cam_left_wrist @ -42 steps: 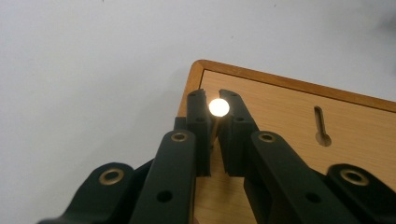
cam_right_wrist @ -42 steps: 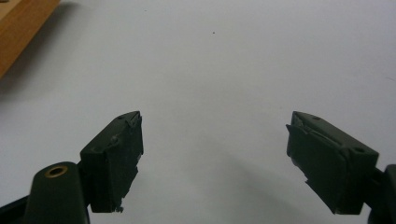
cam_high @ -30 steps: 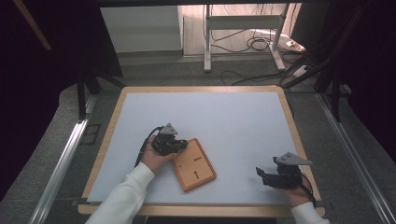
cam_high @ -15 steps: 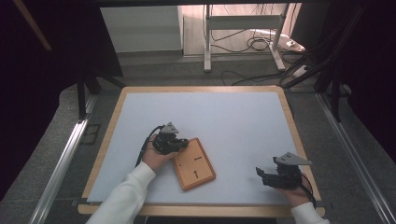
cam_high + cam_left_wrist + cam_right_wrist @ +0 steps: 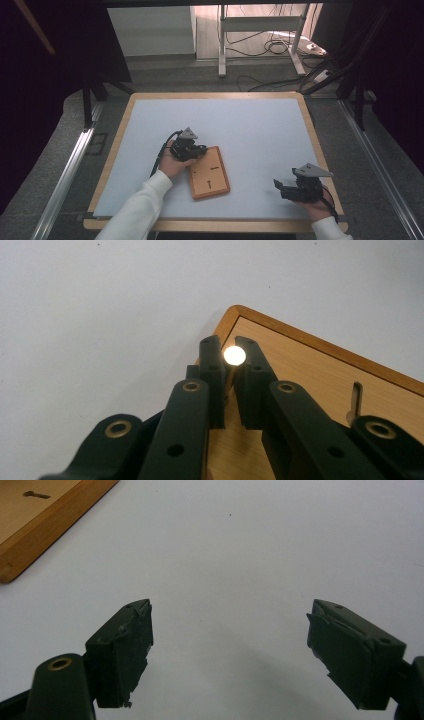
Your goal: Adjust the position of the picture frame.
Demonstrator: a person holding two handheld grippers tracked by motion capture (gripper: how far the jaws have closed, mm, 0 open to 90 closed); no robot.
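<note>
The counter [image 5: 260, 125] is showing a pale blue-grey sheet inside a light wooden rim, and beyond its far edge a white stand [image 5: 260, 35] and loose cables [image 5: 280, 47] are lying on the grey floor. A wooden board [image 5: 209, 172] is lying flat near the counter's front, slightly left of centre, turned at an angle to the edges. It is orange-brown with a darker raised border, and two small dark slots are showing in its paler face.

The left gripper [image 5: 229, 371] is reaching over the board's far left corner, its fingers drawn narrow and pinching a small round peg [image 5: 234, 355] whose top is glaring white in the left gripper view. The right gripper [image 5: 280, 189] is resting near the counter's front right corner, well apart from the board, its fingers [image 5: 122, 650] spread wide over bare sheet with nothing between them.
</note>
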